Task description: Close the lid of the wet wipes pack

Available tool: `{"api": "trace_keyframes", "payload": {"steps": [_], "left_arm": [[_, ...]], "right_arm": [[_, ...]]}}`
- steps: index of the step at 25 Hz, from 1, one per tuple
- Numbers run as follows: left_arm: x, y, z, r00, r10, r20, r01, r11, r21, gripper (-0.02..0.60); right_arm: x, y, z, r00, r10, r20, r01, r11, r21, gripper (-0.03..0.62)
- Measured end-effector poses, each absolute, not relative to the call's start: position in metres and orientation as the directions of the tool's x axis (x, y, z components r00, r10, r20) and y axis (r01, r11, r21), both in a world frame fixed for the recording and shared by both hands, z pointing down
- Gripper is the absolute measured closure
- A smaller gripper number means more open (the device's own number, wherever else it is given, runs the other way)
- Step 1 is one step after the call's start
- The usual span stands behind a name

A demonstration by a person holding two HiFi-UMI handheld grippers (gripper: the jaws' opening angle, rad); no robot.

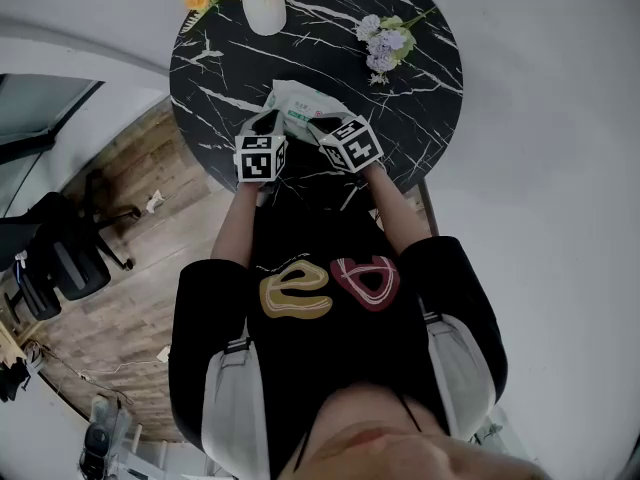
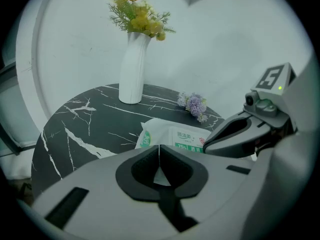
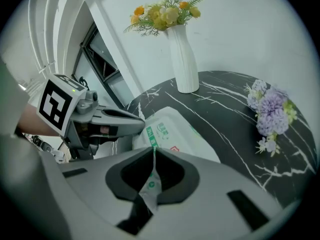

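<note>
A white wet wipes pack (image 1: pixel 296 99) with green print lies on the round black marble table (image 1: pixel 225 63), near its front edge. Both grippers meet at the pack's near side. My left gripper (image 2: pixel 159 146) is shut, and a white bit of the pack's edge shows between its pads. My right gripper (image 3: pixel 152 150) is shut on the thin lid flap (image 3: pixel 149 185), which hangs down inside the jaws and carries green print. The pack (image 3: pixel 181 134) stretches away beyond the jaw tips. The lid opening itself is hidden behind the grippers.
A white vase (image 1: pixel 265 10) with yellow and orange flowers stands at the table's far edge. A purple flower sprig (image 1: pixel 385 40) lies at the far right. An office chair (image 1: pixel 60 258) stands on the wooden floor to the left.
</note>
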State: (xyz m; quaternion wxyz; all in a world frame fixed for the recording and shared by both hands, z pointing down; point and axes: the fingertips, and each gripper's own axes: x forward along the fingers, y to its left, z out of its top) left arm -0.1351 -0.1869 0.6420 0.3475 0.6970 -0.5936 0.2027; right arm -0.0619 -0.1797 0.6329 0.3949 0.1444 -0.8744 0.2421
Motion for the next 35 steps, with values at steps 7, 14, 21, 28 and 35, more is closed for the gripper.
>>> {"api": "trace_keyframes", "payload": {"steps": [7,14,21,28,35], "left_arm": [[-0.134,-0.187,0.644,0.238,-0.682,0.692,-0.962,-0.068,0.264,0.561],[-0.134,-0.187,0.645,0.243,-0.686,0.685,-0.959,-0.062,0.278,0.561],[-0.134,-0.187,0.645,0.261,-0.679,0.686,-0.954,-0.076,0.289,0.561],[-0.132,-0.188,0.646,0.282,-0.667,0.69,-0.954,-0.118,0.276,0.561],[-0.132,-0.188,0.645,0.283,-0.666,0.691,-0.956,-0.143,0.254,0.561]], "right_arm": [[-0.063,-0.179,0.636,-0.577,-0.074,0.814,-0.437,0.869,-0.231,0.576],[-0.065,-0.18,0.639,-0.494,-0.062,0.867,-0.424,0.888,-0.178,0.58],[-0.073,-0.179,0.638,-0.358,-0.071,0.931,-0.313,0.949,-0.048,0.58],[-0.075,-0.181,0.641,-0.319,-0.033,0.947,-0.288,0.956,-0.063,0.582],[-0.073,-0.171,0.639,-0.357,-0.099,0.929,-0.127,0.99,0.057,0.582]]}}
